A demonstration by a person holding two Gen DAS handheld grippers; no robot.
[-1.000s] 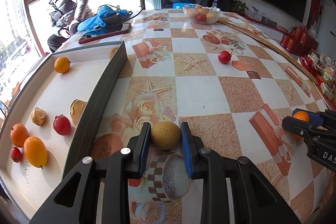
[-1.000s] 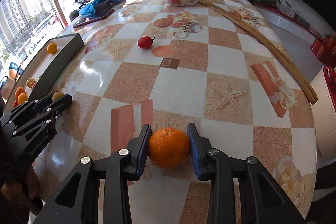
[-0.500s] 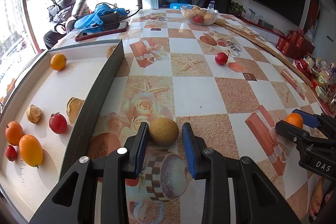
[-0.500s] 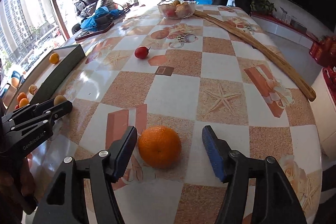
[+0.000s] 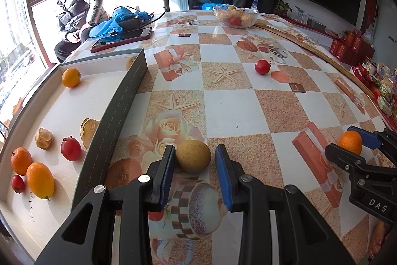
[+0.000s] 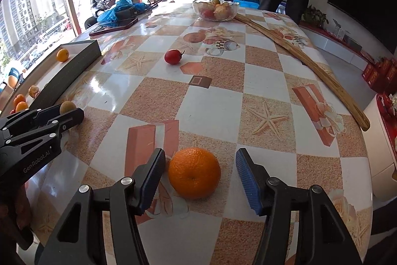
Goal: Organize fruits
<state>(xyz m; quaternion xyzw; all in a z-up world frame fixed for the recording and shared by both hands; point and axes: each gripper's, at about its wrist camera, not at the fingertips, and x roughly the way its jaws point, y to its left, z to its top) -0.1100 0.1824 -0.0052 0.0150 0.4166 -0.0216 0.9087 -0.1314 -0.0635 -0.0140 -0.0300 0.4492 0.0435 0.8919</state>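
Note:
My left gripper (image 5: 194,162) is open around a yellow-brown round fruit (image 5: 193,156) that rests on the table; its left pad touches the fruit, the right pad stands clear. My right gripper (image 6: 199,173) is open around an orange (image 6: 194,172) on the table, also seen in the left wrist view (image 5: 350,142). A red tomato (image 5: 262,66) lies alone mid-table (image 6: 173,56). A shallow tray (image 5: 116,101) at the left holds several oranges, tomatoes and dried husks.
A glass bowl of fruit (image 5: 235,15) stands at the table's far end. A long wooden stick (image 6: 300,61) lies along the right side. A phone (image 5: 121,40) and blue cloth (image 5: 114,25) lie far left. Two people are beyond the table.
Both grippers have opened: the left has let go of the yellow-brown fruit and the right has let go of the orange. Both fruits now rest on the table.

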